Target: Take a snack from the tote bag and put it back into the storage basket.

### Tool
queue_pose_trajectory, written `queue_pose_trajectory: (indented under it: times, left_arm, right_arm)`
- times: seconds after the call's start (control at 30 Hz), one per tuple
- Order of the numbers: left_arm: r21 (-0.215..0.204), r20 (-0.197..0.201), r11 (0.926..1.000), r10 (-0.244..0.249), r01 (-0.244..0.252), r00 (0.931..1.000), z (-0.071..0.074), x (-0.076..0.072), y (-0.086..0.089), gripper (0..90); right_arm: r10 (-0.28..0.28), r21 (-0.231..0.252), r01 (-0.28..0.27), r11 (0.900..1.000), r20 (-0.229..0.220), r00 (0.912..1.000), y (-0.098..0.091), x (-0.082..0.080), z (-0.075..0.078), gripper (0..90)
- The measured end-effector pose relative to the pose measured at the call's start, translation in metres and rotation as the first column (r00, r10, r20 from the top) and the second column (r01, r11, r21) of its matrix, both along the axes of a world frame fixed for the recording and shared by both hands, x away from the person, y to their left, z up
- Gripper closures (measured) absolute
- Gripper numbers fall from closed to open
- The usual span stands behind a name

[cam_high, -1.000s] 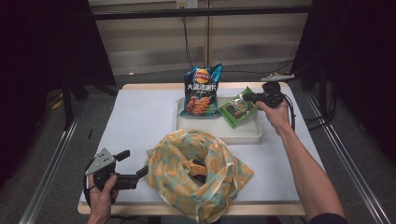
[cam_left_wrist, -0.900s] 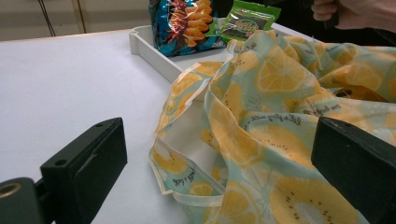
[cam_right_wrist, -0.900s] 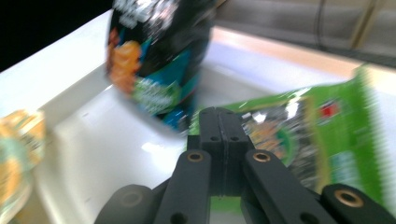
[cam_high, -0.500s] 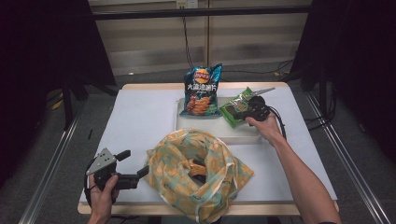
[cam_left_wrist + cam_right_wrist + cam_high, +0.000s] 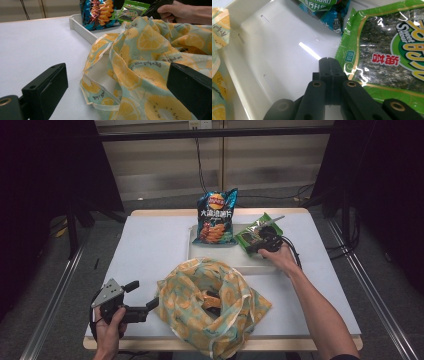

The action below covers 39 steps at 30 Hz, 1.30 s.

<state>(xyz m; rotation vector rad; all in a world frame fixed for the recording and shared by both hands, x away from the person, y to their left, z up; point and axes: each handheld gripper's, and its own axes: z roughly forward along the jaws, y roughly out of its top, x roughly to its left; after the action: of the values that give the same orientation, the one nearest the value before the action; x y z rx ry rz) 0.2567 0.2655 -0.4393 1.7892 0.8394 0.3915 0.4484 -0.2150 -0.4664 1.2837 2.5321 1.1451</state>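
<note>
The right gripper (image 5: 329, 60) has its jaws pressed together with nothing between them, the tips low over the bare white floor of the tray (image 5: 274, 50). Just to the right of the tips, in the right gripper view, runs the crimped left edge of the green seaweed packet (image 5: 387, 50); whether the jaws touch that edge cannot be told. Ahead of the tips lies the lower corner of the blue chip bag (image 5: 332, 15), close to the packet's top corner. To the left of the jaws the tray floor is open up to its raised wall, and beyond that wall shows a strip of the lemon-print cloth bag (image 5: 218, 50).

In the high view the right gripper (image 5: 252, 247) sits at the packet's (image 5: 252, 232) near corner, inside the tray.

The left gripper (image 5: 117, 90) has its jaws wide apart, holding nothing. Between them lies the hemmed edge of the cloth bag (image 5: 150, 62); past the left jaw the white table (image 5: 37, 45) is open.
</note>
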Motion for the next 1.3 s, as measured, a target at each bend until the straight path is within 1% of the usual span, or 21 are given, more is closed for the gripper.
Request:
queue_pose_trajectory:
  times: [0.03, 0.1, 0.17, 0.2, 0.27, 0.47, 0.5, 0.6, 0.63, 0.73, 0.83, 0.9, 0.93, 0.97, 1.0, 1.03, 1.1, 1.2, 1.23, 1.27, 1.3]
  left_arm:
    - [-0.002, 0.000, 1.0000, 0.001, -0.001, 1.0000, 0.000, 0.000, 0.000, 3.4]
    - [0.006, 0.003, 1.0000, -0.002, 0.002, 1.0000, 0.000, 0.000, 0.000, 3.4]
    - [0.001, 0.000, 1.0000, -0.002, 0.002, 1.0000, 0.000, 0.000, 0.000, 3.4]
    - [-0.002, -0.001, 1.0000, 0.001, -0.001, 1.0000, 0.000, 0.000, 0.000, 3.4]
    - [-0.001, -0.002, 1.0000, 0.001, -0.001, 1.0000, 0.000, 0.000, 0.000, 3.4]
    - [0.003, -0.003, 1.0000, 0.004, -0.004, 1.0000, 0.000, 0.000, -0.001, 3.4]
    - [0.004, -0.002, 1.0000, 0.004, -0.004, 1.0000, 0.000, 0.000, -0.001, 3.4]
    - [0.001, -0.002, 1.0000, 0.001, -0.001, 1.0000, 0.000, 0.000, -0.001, 3.4]
    - [0.000, -0.006, 1.0000, 0.006, -0.005, 1.0000, 0.000, 0.000, 0.000, 3.3]
    - [0.001, -0.004, 1.0000, 0.009, -0.009, 1.0000, -0.001, 0.001, 0.000, 3.4]
    - [0.002, -0.003, 1.0000, 0.006, -0.006, 1.0000, -0.001, 0.001, 0.000, 3.4]
    - [0.007, 0.000, 0.9999, 0.010, -0.010, 0.9999, 0.000, 0.001, 0.000, 3.4]
    - [0.003, 0.000, 1.0000, 0.005, -0.005, 1.0000, 0.000, 0.000, 0.000, 3.4]
    - [-0.002, 0.000, 1.0000, 0.002, -0.002, 1.0000, 0.000, 0.000, 0.001, 3.3]
    - [-0.001, 0.000, 1.0000, 0.008, -0.008, 1.0000, 0.000, 0.000, 0.001, 3.4]
    - [-0.006, -0.001, 1.0000, 0.004, -0.004, 1.0000, 0.000, 0.000, 0.002, 3.3]
    - [-0.004, 0.000, 1.0000, 0.008, -0.008, 1.0000, 0.000, 0.000, 0.002, 3.3]
    - [-0.007, 0.000, 0.9999, 0.007, -0.007, 1.0000, 0.000, 0.001, 0.002, 3.4]
    - [-0.006, 0.000, 1.0000, 0.007, -0.007, 1.0000, 0.000, 0.001, 0.003, 3.4]
    - [-0.008, 0.000, 1.0000, 0.006, -0.006, 1.0000, 0.000, 0.000, 0.003, 3.3]
    - [-0.007, 0.001, 1.0000, 0.006, -0.006, 1.0000, 0.000, 0.000, 0.003, 3.4]
  right_arm:
    - [-0.001, -0.003, 0.001, 1.0000, -0.004, 1.0000, -0.001, 0.000, 0.000, 90.0]
    - [-0.002, -0.027, 0.001, 0.9996, -0.001, 1.0000, -0.003, 0.000, 0.001, 90.0]
    - [-0.003, -0.026, 0.003, 0.9997, -0.003, 1.0000, -0.005, -0.002, 0.003, 90.0]
    - [-0.005, -0.030, 0.005, 0.9995, 0.007, 1.0000, -0.006, -0.002, 0.004, 90.0]
    - [0.001, -0.036, 0.000, 0.9994, 0.004, 1.0000, -0.009, -0.003, 0.004, 90.0]
    - [-0.017, -0.038, 0.017, 0.9991, -0.004, 0.9998, -0.016, -0.003, 0.003, 90.0]
    - [-0.030, -0.036, 0.030, 0.9989, -0.007, 0.9995, -0.019, -0.001, 0.002, 90.0]
    - [-0.044, -0.051, 0.043, 0.9978, -0.007, 0.9990, -0.024, 0.002, -0.002, 90.0]
    - [-0.053, -0.055, 0.052, 0.9971, -0.017, 0.9985, -0.025, 0.003, -0.002, 90.0]
    - [-0.074, -0.051, 0.074, 0.9960, 0.000, 0.9973, -0.028, 0.006, -0.002, 90.0]
    - [-0.077, -0.062, 0.077, 0.9951, -0.001, 0.9970, -0.027, 0.011, -0.001, 90.0]
    - [-0.089, -0.073, 0.088, 0.9934, -0.004, 0.9961, -0.027, 0.015, -0.001, 90.0]
    - [-0.094, -0.076, 0.093, 0.9928, -0.011, 0.9955, -0.028, 0.016, -0.003, 90.0]
    - [-0.104, -0.089, 0.103, 0.9907, -0.009, 0.9945, -0.027, 0.018, -0.004, 90.0]
    - [-0.114, -0.089, 0.111, 0.9898, -0.020, 0.9933, -0.027, 0.018, -0.004, 90.0]
    - [-0.114, -0.093, 0.112, 0.9894, -0.023, 0.9932, -0.027, 0.020, -0.005, 90.0]
    - [-0.124, -0.092, 0.122, 0.9882, -0.020, 0.9920, -0.027, 0.022, -0.004, 90.0]
    - [-0.129, -0.105, 0.126, 0.9864, -0.016, 0.9916, -0.024, 0.026, -0.002, 90.0]
    - [-0.136, -0.116, 0.133, 0.9842, -0.016, 0.9905, -0.023, 0.028, -0.001, 90.0]
    - [-0.139, -0.111, 0.137, 0.9843, -0.006, 0.9903, -0.023, 0.030, -0.002, 90.0]
    - [-0.156, -0.115, 0.153, 0.9815, -0.018, 0.9875, -0.022, 0.031, -0.003, 90.0]
